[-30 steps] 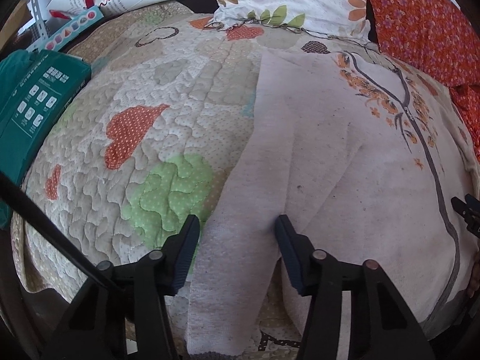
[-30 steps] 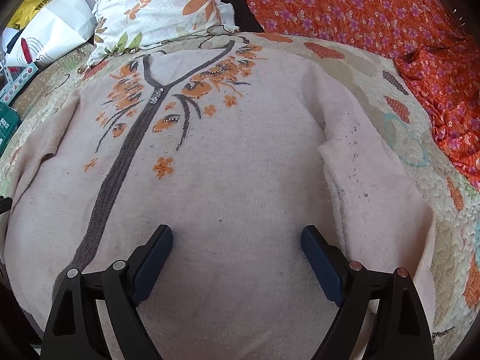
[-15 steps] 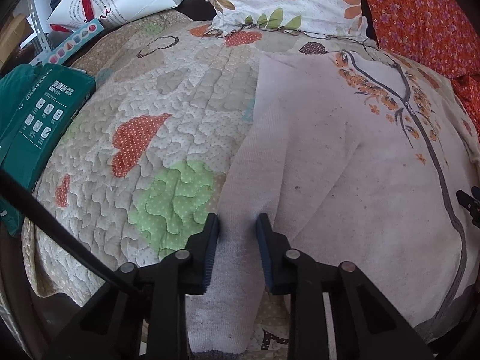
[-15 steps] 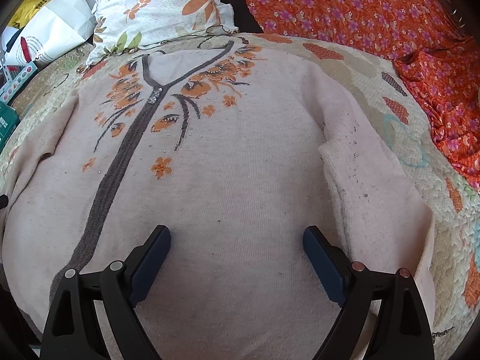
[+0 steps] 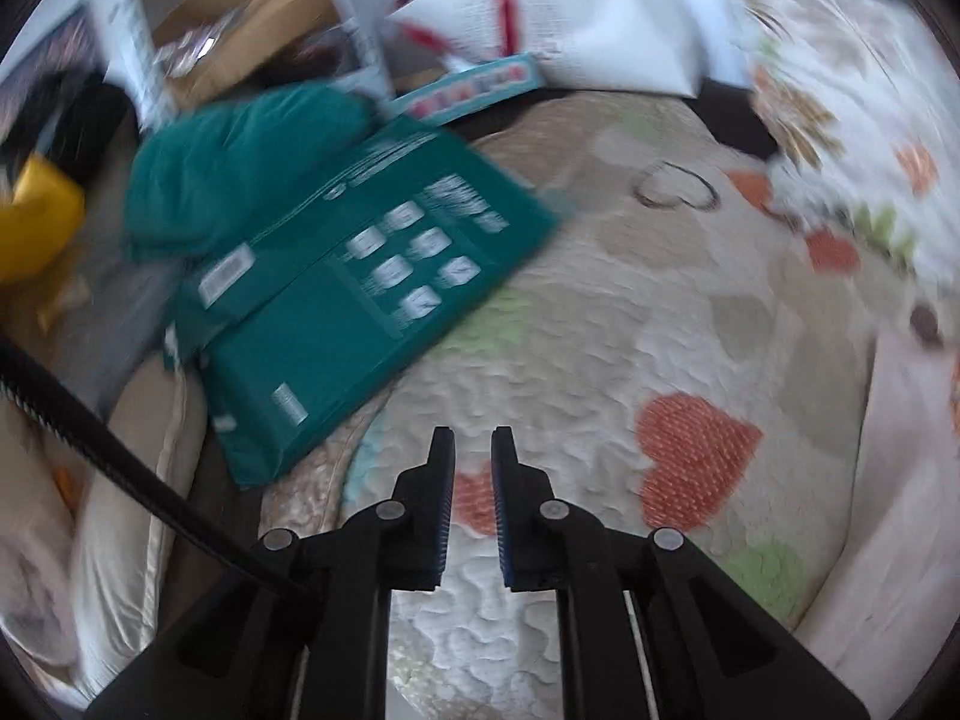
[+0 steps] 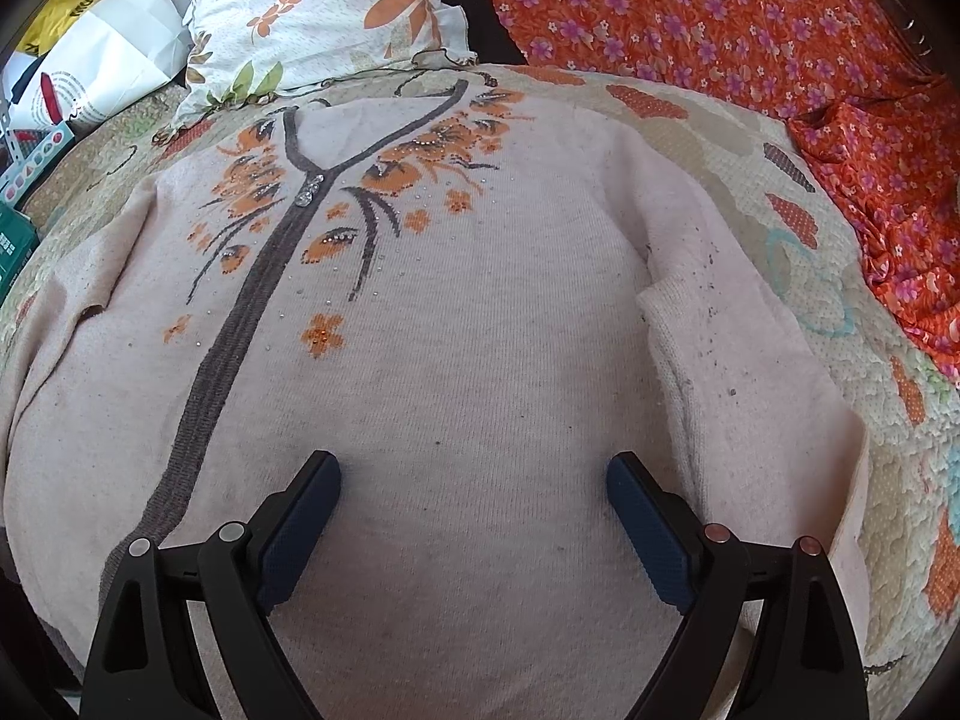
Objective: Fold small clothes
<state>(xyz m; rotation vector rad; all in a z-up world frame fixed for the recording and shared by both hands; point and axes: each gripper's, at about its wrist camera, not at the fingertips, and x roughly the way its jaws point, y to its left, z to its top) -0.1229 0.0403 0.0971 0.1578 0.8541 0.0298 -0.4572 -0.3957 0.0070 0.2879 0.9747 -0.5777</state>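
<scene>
Sweater (image 6: 480, 360), pale pink with orange flowers, lies flat and face up on the quilt (image 6: 750, 180). Its neck is just next to the flower pillow (image 6: 312, 18). I think it is spread out like this so it is ready to fold. The right gripper (image 6: 474, 468) hangs over the sweater's end far from the pillow. Its jaws are wide open and hold nothing. The left gripper (image 5: 471, 438) is over bare quilt, well apart from the pillow. Its jaws are closing with nothing between them.
</scene>
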